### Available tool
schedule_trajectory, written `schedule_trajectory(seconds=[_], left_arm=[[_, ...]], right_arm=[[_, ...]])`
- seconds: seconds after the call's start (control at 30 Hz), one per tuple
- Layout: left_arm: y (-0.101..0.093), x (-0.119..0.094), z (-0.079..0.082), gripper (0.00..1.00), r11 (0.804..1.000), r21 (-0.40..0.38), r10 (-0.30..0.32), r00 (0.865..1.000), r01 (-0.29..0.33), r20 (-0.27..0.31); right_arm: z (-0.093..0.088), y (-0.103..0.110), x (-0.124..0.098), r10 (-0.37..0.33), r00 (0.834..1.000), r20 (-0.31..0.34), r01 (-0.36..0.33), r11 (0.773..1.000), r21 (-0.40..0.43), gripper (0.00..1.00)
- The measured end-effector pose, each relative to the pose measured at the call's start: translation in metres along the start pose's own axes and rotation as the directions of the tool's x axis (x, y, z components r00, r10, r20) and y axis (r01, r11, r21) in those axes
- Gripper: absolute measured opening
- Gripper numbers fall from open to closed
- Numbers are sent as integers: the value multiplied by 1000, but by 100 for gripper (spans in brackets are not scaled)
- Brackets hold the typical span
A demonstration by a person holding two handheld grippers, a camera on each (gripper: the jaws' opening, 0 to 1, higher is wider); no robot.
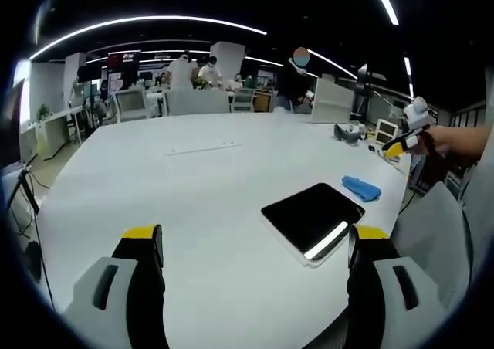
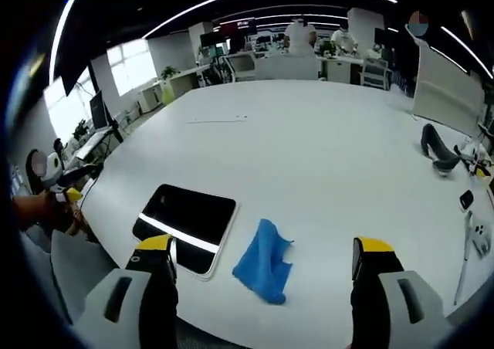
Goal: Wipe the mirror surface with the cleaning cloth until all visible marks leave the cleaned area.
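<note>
White table (image 2: 324,148): mirror (image 2: 187,216), blue cloth (image 2: 264,260).

Right gripper view: the mirror (image 2: 187,225) lies flat on the tabletop (image 2: 309,148) near its front edge, with the cleaning cloth (image 2: 264,261) just beside it to the right, apart from it. Left gripper view: the mirror (image 1: 313,218) lies nearer the camera, the cleaning cloth (image 1: 361,188) beyond it toward the tabletop (image 1: 193,194) edge.

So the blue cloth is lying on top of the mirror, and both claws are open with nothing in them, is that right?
Not quite. The cloth lies on the table beside the mirror, apart from it, as the right gripper view shows. The rest stands: the left claw and right claw are both open with nothing in them.
</note>
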State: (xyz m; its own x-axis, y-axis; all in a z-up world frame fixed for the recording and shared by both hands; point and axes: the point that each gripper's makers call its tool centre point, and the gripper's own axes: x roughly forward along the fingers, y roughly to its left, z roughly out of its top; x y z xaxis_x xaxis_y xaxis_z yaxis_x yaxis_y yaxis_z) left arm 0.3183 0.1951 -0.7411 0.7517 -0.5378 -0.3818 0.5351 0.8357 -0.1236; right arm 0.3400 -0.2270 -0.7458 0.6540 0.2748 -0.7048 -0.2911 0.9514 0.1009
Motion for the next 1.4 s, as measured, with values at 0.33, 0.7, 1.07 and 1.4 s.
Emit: schedule_trajectory(seconds=[0.33, 0.7, 1.07, 1.4], left_arm=[[-7, 0, -7, 99, 1000, -13, -13, 1000, 13, -5], [0, -3, -12, 99, 1000, -24, -2, 1000, 2, -16], [1, -1, -15, 99, 1000, -30, 2, 1000, -2, -22], [-1, 1, -17, 99, 999, -33, 1, 1000, -2, -30]], right_arm=[[-2, -8, 30, -17, 992, -123, 24, 998, 54, 83], [-53, 0, 67, 20, 975, -220, 3, 994, 105, 56], [-71, 7, 75, 31, 967, -252, 11, 987, 162, 40], [-82, 6, 85, 1, 961, -277, 49, 984, 173, 23]])
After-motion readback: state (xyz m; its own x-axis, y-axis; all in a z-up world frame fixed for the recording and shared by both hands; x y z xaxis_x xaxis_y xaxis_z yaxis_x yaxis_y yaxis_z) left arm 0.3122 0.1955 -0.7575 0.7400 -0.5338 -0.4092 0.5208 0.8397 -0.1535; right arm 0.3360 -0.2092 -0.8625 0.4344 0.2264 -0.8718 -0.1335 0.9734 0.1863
